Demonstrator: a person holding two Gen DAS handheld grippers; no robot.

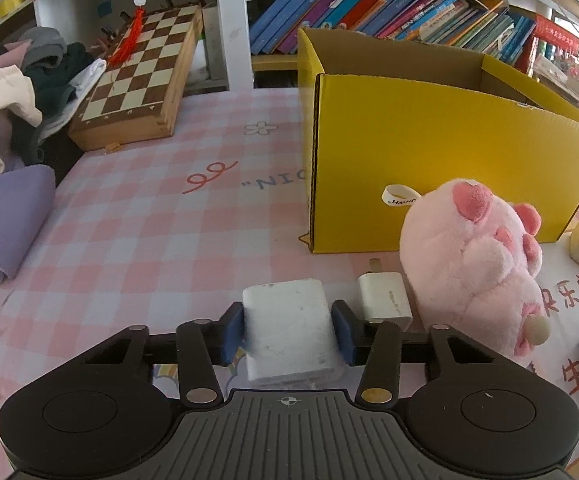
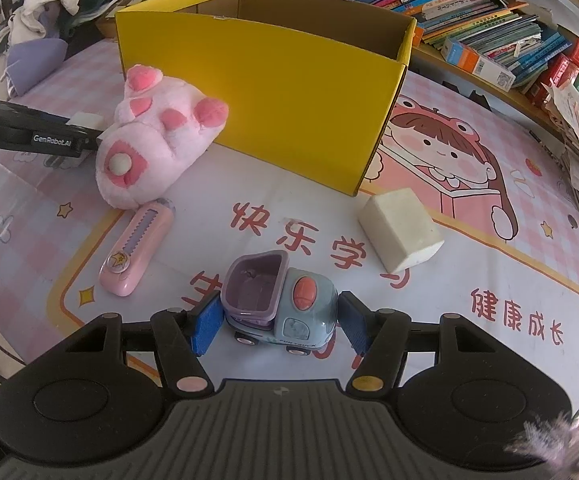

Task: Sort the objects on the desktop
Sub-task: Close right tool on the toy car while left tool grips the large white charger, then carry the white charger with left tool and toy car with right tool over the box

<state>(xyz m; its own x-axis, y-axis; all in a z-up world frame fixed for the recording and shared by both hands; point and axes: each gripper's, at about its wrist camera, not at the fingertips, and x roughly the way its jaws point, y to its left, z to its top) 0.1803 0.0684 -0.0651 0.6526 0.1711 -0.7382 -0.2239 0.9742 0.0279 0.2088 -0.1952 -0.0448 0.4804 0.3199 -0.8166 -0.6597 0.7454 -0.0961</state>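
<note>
Both cameras are sitting on the hand-held grippers, looking forward and steeply down along the fingers, close above the pink checked table mat (image 1: 137, 216). The left wrist view is facing the chessboard (image 1: 137, 68) and bookshelf (image 1: 389, 4). Both views are sharing the yellow box (image 1: 429, 160) and pink plush toy (image 2: 157, 136), the right one seeing them from further right.

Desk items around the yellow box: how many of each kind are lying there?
Blocks: 2 (white block, cream block)
Toys: 2 (pink plush, toy truck)
Chargers: 1 (white charger plug)
Pen-shaped cases: 1 (pink case)
Total: 6
</note>
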